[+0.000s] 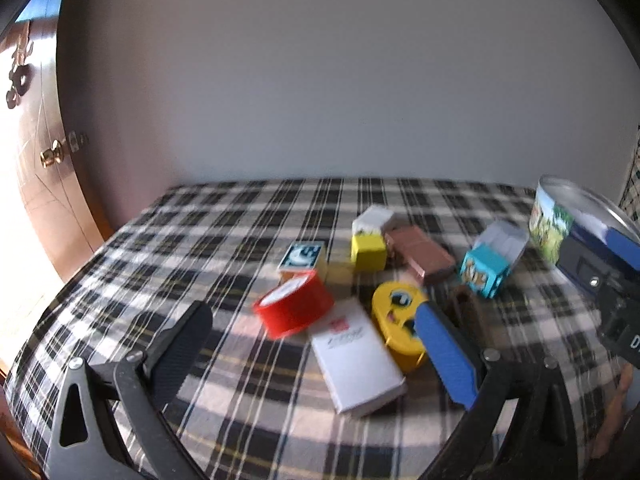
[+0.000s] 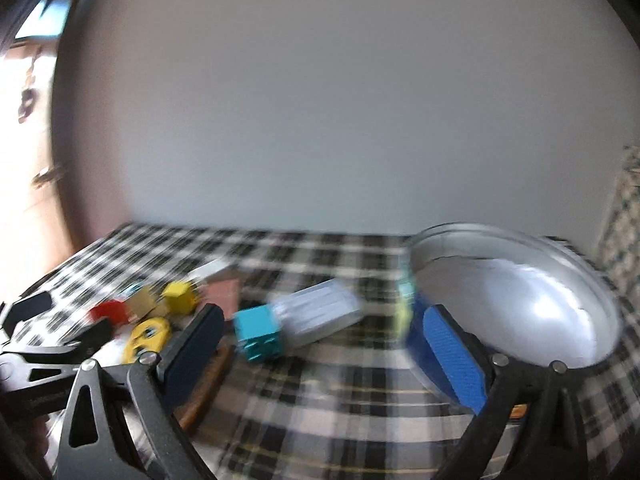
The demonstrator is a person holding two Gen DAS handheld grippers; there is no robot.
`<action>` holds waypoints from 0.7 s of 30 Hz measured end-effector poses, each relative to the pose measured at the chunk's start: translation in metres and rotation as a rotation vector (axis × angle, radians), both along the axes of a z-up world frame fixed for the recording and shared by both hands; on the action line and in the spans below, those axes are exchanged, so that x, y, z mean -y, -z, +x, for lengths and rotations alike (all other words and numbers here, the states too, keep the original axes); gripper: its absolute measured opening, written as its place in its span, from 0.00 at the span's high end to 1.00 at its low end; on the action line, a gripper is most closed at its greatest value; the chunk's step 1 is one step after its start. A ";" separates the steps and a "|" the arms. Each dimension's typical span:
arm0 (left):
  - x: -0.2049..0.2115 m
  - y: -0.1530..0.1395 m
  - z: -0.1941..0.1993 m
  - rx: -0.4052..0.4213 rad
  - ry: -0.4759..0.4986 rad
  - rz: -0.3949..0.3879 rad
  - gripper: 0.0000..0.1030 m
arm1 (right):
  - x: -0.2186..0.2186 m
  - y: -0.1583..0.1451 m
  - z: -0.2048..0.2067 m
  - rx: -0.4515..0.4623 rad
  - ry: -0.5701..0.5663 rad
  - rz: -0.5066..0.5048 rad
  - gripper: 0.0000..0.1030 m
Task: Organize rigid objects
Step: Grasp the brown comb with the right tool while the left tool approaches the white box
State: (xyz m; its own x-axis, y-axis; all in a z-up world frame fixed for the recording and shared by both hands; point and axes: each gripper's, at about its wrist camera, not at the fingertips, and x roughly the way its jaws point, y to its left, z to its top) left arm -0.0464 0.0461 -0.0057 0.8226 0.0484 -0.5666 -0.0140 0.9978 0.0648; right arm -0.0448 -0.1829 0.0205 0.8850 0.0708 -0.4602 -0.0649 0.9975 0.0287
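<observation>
Small rigid objects lie clustered on a plaid cloth [image 1: 224, 240]: a red tape roll [image 1: 294, 308], a white flat box [image 1: 356, 362], a yellow face-printed tin [image 1: 396, 320], a yellow cube [image 1: 368, 250], a pink-brown box [image 1: 420, 258], a teal box with a clear part [image 1: 490, 262] and a lettered block [image 1: 302, 258]. My left gripper [image 1: 312, 354] is open above the white box, holding nothing. My right gripper [image 2: 324, 344] is open, with a round metal tin [image 2: 516, 300] by its blue finger [image 2: 456, 360]. The tin [image 1: 568, 220] also shows in the left wrist view. The teal box [image 2: 258, 336] lies between the right jaws' lines.
A plain wall backs the table. A wooden door with a brass knob [image 1: 52, 156] stands at the left. A dark brown object [image 2: 204, 384] lies under my right gripper's black finger. My left gripper shows at the left of the right wrist view [image 2: 44, 360].
</observation>
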 end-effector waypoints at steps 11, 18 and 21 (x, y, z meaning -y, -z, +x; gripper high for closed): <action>-0.038 0.013 -0.011 -0.094 -0.033 -0.049 0.01 | -0.077 0.045 0.036 -0.374 -0.258 -0.094 0.34; -0.034 0.016 -0.009 -0.133 -0.009 -0.081 0.01 | -0.077 0.052 0.035 -0.419 -0.288 -0.128 0.74; -0.029 0.014 -0.009 -0.130 0.021 -0.086 0.08 | -0.067 0.050 0.029 -0.406 -0.296 -0.141 0.73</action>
